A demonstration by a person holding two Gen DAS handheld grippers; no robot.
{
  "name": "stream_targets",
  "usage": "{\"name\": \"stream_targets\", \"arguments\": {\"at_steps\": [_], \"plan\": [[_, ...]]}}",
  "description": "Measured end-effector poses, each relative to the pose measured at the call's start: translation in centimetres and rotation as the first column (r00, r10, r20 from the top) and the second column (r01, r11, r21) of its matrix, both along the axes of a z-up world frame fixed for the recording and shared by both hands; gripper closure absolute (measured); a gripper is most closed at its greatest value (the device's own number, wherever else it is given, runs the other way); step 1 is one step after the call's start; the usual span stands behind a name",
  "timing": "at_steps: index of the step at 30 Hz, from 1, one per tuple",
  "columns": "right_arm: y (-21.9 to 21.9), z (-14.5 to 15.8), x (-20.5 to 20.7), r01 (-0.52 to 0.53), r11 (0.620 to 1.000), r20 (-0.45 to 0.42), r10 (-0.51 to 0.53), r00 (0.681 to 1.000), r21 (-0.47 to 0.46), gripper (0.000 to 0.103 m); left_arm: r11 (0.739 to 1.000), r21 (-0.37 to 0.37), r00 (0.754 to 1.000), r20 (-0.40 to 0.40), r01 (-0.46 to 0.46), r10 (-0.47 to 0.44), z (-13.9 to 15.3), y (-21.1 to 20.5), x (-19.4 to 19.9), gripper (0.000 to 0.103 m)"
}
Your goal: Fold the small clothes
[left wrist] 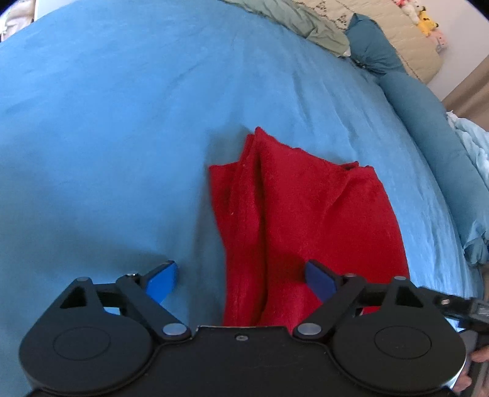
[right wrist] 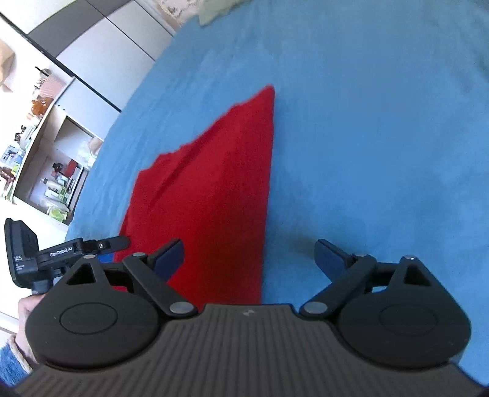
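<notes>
red cloth (left wrist: 293, 213) near edge hidden, shelf items (right wrist: 55, 186) blurred

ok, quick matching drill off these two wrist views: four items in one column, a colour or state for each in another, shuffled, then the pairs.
Column 1:
1. cloth
2. bedsheet
3. left hand-held gripper
4. plush toy

Column 2:
A. yellow, at the far wall
B. red, folded, lying on the bed
C. open, nothing between the fingers
D. light blue, spread under everything

Pairs: 1-B, 2-D, 3-C, 4-A
</notes>
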State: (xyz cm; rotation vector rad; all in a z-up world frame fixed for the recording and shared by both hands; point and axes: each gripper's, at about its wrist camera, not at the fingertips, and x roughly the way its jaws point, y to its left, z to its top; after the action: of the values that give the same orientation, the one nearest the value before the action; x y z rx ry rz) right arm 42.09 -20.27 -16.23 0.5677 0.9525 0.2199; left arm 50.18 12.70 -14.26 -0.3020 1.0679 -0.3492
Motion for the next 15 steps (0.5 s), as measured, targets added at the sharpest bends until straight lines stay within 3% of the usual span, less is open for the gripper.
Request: {"name": "stream_targets", "arguments": {"at_steps": [2, 3, 5, 7, 10, 15], "plan": [[0.8, -0.5, 0.3, -0.014, 1.000, 0.033, 0.014, 0.999, -0.004, 0.000, 1.000, 0.010, 1.000, 0.014, 0.022, -0.022, -0.2, -0.5, 0.1, 0.016], [1.1, -0.5, 0.4, -0.021, 1.000, 0.048, 0.021, 0.999, -0.002, 0.001, 0.999, 0.015, 0.999, 0.017, 0.040, -0.040, -0.2, -0.9, 0.0, 0.026], [1.7, -0.6, 0.8, -0.041, 0.999, 0.055, 0.040, 0.998, 0.025, 0.031, 0.998, 0.002, 0.998, 0.019, 0.061, -0.061, -0.2, -1.4, 0.1, 0.042], [2.5, -0.4, 0.9, -0.036, 0.999, 0.055, 0.036, 0.998, -0.005, 0.037, 0.997, -0.001, 0.997, 0.024, 0.074, -0.074, 0.0, -1.8, -0.1, 0.059], [3.1, 0.3, 0.6, -0.029, 0.998, 0.082, 0.033, 0.996, -0.049, 0.060, 0.998, 0.013, 0.998, 0.036, 0.057, -0.057, 0.4, -2.4, -0.2, 0.077], [3.5, 3.0, -1.3, -0.043, 0.996, 0.174, 0.056, 0.983, -0.079, 0.065, 0.997, 0.048, 0.994, 0.086, 0.060, -0.064, 2.5, -3.2, -1.6, 0.083]]}}
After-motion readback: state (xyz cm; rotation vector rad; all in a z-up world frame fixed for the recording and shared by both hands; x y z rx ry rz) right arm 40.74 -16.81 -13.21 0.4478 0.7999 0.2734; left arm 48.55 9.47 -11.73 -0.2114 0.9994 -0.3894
